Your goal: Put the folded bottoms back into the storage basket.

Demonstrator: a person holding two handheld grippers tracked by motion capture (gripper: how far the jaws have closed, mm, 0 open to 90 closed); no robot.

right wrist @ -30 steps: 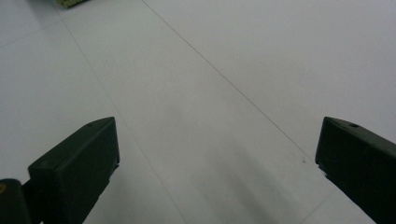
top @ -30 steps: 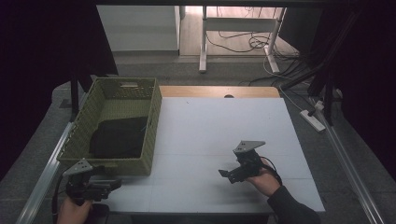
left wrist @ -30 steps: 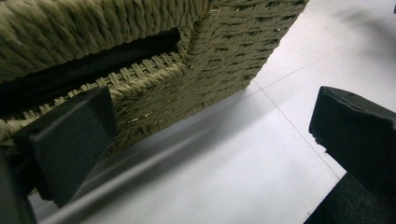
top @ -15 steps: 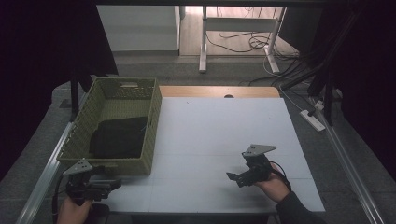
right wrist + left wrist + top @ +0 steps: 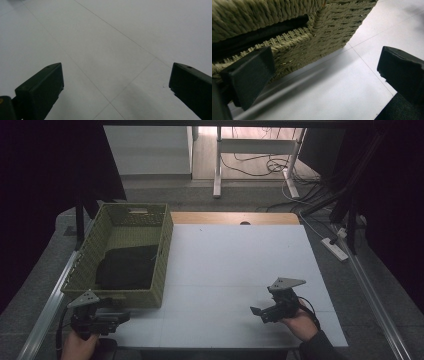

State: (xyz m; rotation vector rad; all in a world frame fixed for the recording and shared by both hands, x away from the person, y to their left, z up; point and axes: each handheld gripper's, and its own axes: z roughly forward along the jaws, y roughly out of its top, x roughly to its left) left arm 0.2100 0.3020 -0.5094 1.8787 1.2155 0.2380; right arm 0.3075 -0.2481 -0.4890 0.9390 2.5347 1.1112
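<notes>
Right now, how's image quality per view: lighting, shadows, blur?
High view: dim, dark surround, bright floor strip at the top; the white table is evenly lit, and the dark cloth in the basket shows no detail. Left gripper view: jaws soft-edged, basket weave sharp, a broad shadow below it. Right gripper view: flat grey light, near jaws slightly blurred.

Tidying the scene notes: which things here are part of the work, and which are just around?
In the work:
woven basket
dark folded cloth inside it
left gripper, jaws open
right gripper, jaws open

Just around:
white table
power strip on the floor
</notes>
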